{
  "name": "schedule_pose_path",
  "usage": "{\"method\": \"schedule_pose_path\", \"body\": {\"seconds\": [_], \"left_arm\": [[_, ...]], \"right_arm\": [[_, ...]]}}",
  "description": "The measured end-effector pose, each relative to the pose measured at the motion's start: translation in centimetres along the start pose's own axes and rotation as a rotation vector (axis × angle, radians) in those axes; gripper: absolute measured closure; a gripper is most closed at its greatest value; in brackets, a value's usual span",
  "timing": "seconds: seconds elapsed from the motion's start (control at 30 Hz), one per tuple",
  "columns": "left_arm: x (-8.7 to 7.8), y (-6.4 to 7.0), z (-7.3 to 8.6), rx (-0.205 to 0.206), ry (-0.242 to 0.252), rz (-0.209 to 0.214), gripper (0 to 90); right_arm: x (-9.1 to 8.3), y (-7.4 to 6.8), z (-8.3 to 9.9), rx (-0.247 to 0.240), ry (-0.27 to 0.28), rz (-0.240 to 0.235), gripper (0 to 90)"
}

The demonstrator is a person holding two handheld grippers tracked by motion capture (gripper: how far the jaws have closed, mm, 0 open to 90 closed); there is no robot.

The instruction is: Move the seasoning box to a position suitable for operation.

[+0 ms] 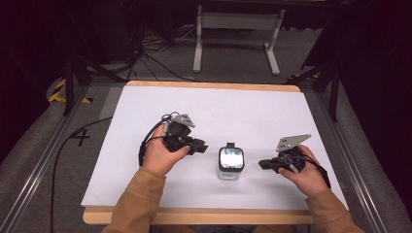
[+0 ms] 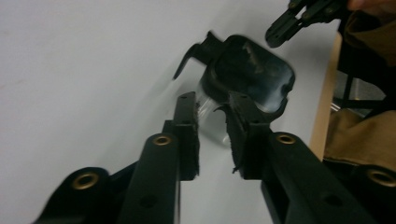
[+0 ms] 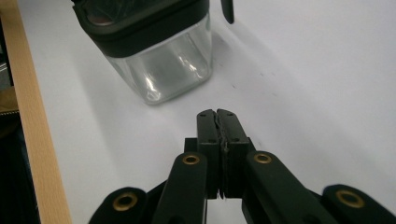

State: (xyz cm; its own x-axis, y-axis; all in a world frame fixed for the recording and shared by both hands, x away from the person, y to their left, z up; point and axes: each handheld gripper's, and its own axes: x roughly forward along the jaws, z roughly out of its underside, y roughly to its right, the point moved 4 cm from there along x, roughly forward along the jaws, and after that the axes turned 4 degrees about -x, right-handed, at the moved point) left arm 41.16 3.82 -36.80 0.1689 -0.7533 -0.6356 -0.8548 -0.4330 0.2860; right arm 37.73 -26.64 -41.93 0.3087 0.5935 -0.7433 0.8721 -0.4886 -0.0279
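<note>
A small square clear glass jar (image 1: 230, 164) with a black lid and a side latch stands on the white table top (image 1: 218, 111). My left gripper (image 1: 199, 146) sits just left of it, pointing at it. In the left gripper view its jaws (image 2: 211, 100) stand open with a narrow gap and nothing between them, right in front of the jar (image 2: 250, 74). My right gripper (image 1: 265, 164) lies right of the jar, a short way off. In the right gripper view the jaws (image 3: 217, 114) are shut and empty, with the jar (image 3: 156, 56) ahead to the left.
The table's wooden front edge (image 1: 204, 216) runs close behind both hands. Beyond the far edge, a white frame stand (image 1: 238, 34) and cables (image 1: 150, 53) lie on the grey floor. Metal rails (image 1: 43, 155) flank the table.
</note>
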Motion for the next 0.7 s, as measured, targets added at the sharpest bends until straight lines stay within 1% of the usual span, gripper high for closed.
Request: {"method": "schedule_pose_path", "body": {"seconds": [0.03,0.1,0.2,0.23,0.27,0.3,0.33,0.4,0.57,0.6,0.67,0.7], "left_arm": [[0.5,0.1,-0.5,0.027,-0.011,-0.011,78.3],[1.2,0.2,-1.2,0.039,-0.005,-0.007,80.7],[2.5,0.1,-2.2,0.039,0.014,0.020,82.5],[3.1,0.0,-2.6,0.030,0.020,0.024,83.3],[3.4,-0.1,-2.7,0.031,0.007,0.027,84.3],[3.4,-0.1,-2.7,0.031,0.007,0.027,85.7],[4.3,-0.2,-3.0,0.031,-0.002,0.029,87.0],[4.9,-0.2,-3.1,0.030,-0.012,0.026,88.1],[5.7,-0.2,-3.4,0.028,-0.011,0.022,86.7],[6.0,-0.2,-3.4,0.038,-0.016,0.008,86.4],[6.3,-0.2,-3.5,0.036,-0.022,-0.012,85.9],[6.4,-0.2,-3.5,0.029,-0.024,-0.012,86.1]], "right_arm": [[-0.3,0.0,0.3,0.007,-0.002,0.008,90.0],[-0.8,-0.1,0.6,0.013,0.006,0.022,90.0],[-1.3,-0.3,1.2,0.023,0.008,0.036,90.0],[-1.4,-0.4,1.4,0.027,0.008,0.039,90.0],[-1.6,-0.3,1.6,0.033,0.008,0.042,90.0],[-1.6,-0.3,1.6,0.033,0.008,0.042,90.0],[-1.9,-0.2,2.0,0.041,0.012,0.054,90.0],[-2.1,-0.2,2.2,0.048,0.015,0.059,90.0],[-2.2,-0.3,2.5,0.053,0.012,0.062,90.0],[-2.1,-0.3,2.5,0.053,0.015,0.062,90.0],[-2.2,-0.3,2.7,0.057,0.013,0.062,90.0],[-2.2,-0.3,2.7,0.061,0.012,0.064,90.0]]}}
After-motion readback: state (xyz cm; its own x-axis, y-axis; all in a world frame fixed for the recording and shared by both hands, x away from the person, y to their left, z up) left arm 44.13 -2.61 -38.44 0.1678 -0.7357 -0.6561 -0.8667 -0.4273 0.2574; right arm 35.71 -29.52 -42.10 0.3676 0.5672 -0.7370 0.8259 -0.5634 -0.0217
